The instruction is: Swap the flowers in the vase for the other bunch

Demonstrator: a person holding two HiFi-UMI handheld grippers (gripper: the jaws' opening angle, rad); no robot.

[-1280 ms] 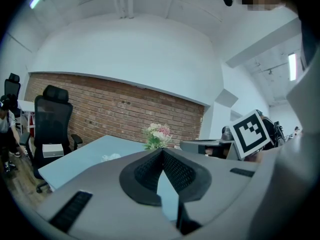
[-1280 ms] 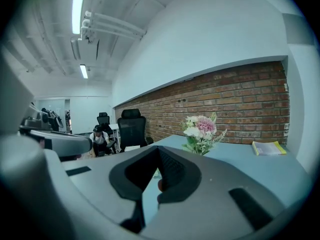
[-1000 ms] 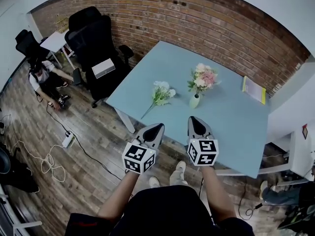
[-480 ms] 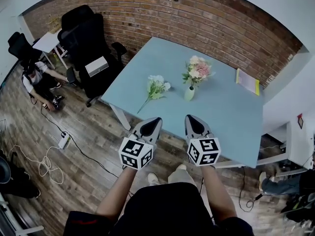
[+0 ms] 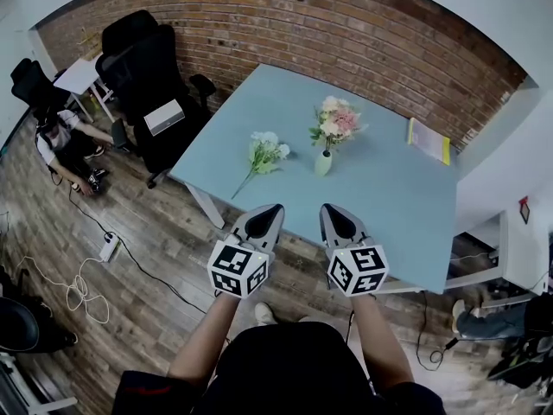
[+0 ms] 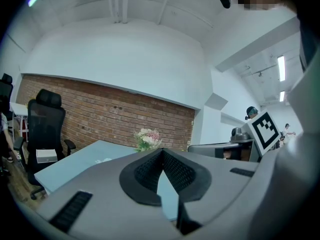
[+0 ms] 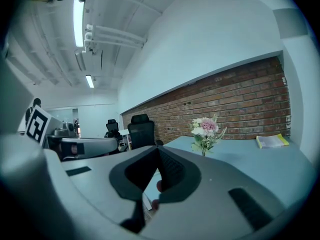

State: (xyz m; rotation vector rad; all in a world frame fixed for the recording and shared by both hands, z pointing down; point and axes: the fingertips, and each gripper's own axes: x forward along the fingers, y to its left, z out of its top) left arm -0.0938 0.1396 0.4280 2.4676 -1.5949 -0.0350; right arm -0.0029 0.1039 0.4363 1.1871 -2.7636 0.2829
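A small pale green vase (image 5: 323,162) stands mid-table holding a pink and white bunch (image 5: 335,123). That bunch also shows in the left gripper view (image 6: 147,138) and in the right gripper view (image 7: 206,130). A second bunch, white with green leaves (image 5: 262,154), lies flat on the table to the vase's left. My left gripper (image 5: 275,207) and right gripper (image 5: 326,207) hang side by side before the table's near edge, both shut and empty, well short of the flowers.
The light blue table (image 5: 389,206) stands against a brick wall (image 5: 346,33). A yellow-edged booklet (image 5: 428,140) lies at its far right. Black office chairs (image 5: 143,67) stand left of it, one with a white box (image 5: 164,117). A person (image 5: 60,137) sits on the floor at left.
The table and flowers have shifted up and left in the head view. Both grippers have crept a little closer to the table edge and stay shut.
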